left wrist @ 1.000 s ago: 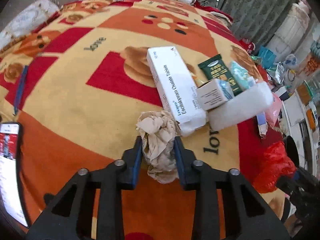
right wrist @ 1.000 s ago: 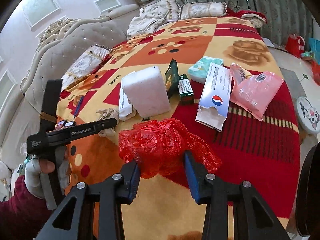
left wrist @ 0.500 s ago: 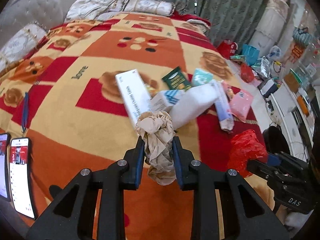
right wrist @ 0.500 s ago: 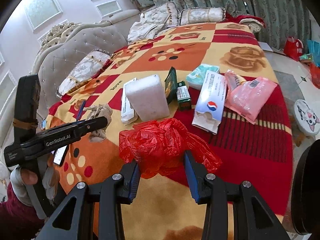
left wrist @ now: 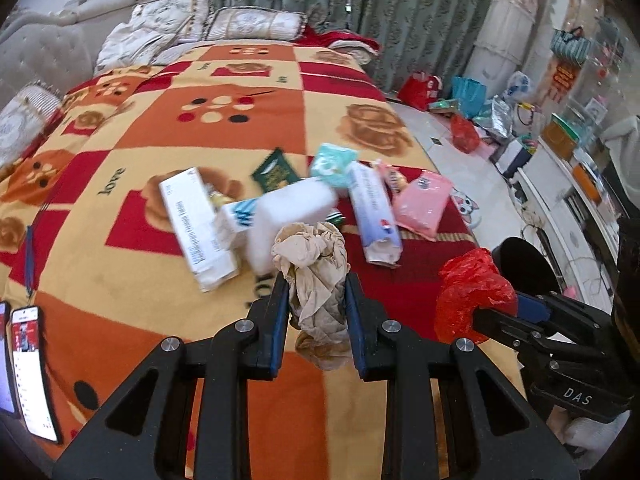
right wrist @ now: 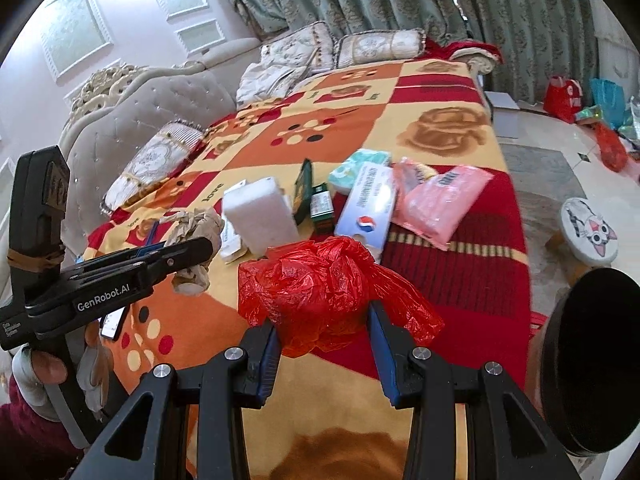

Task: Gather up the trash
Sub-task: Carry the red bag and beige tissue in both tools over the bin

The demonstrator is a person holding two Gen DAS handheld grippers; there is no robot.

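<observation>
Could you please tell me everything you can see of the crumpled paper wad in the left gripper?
The crumpled paper wad is beige-brown, thin and creased like a used paper towel. The left gripper is shut on its middle, one blue pad on each side; a fuller bunch stands above the pads and a smaller tail hangs below. It is lifted clear of the blanket, touching only the pads.

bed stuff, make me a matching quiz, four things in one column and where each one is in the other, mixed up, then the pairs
1. crumpled tissue
2. red plastic bag
3. pink packet
4. phone

a. flat at the blanket's near edge
b. in the right gripper
c. lying among the boxes
d. in the left gripper

Pairs: 1-d, 2-b, 3-c, 4-a
</observation>
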